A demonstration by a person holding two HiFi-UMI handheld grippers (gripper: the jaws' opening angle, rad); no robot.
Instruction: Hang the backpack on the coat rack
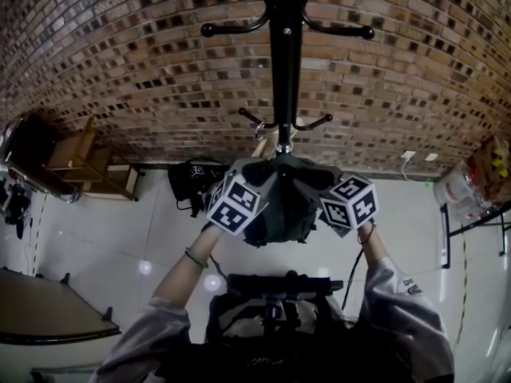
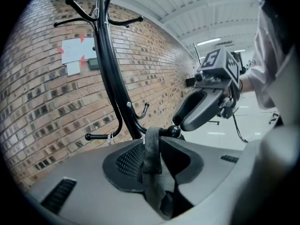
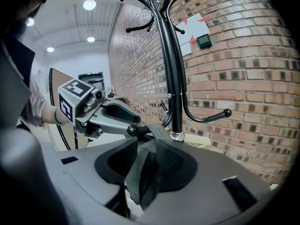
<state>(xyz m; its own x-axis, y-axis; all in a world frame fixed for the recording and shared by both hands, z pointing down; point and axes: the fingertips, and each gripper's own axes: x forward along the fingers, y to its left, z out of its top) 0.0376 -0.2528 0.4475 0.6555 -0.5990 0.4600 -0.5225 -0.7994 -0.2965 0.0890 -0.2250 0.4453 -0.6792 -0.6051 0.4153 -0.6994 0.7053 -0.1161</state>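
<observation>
The black coat rack (image 1: pixel 285 70) stands against the brick wall. The dark backpack (image 1: pixel 279 206) hangs at its pole, between my two grippers. Its grey top strap (image 2: pixel 152 158) is looped over a lower hook's ball end (image 2: pixel 175 131). My left gripper (image 2: pixel 157 172) is open, and the strap hangs loose between its jaws with a gap on the right side. My right gripper (image 3: pixel 145 172) faces it from the other side, shut on the folded strap (image 3: pixel 140 172) just below the same hook end (image 3: pixel 132 130). Each gripper shows in the other's view, close to the hook.
A black bag (image 1: pixel 192 183) lies on the floor by the wall, left of the rack. A wooden chair (image 1: pixel 80 162) stands further left, a dark table (image 1: pixel 40 309) at lower left, and a shelf (image 1: pixel 479 190) at right. More hooks (image 1: pixel 239 29) branch out higher up.
</observation>
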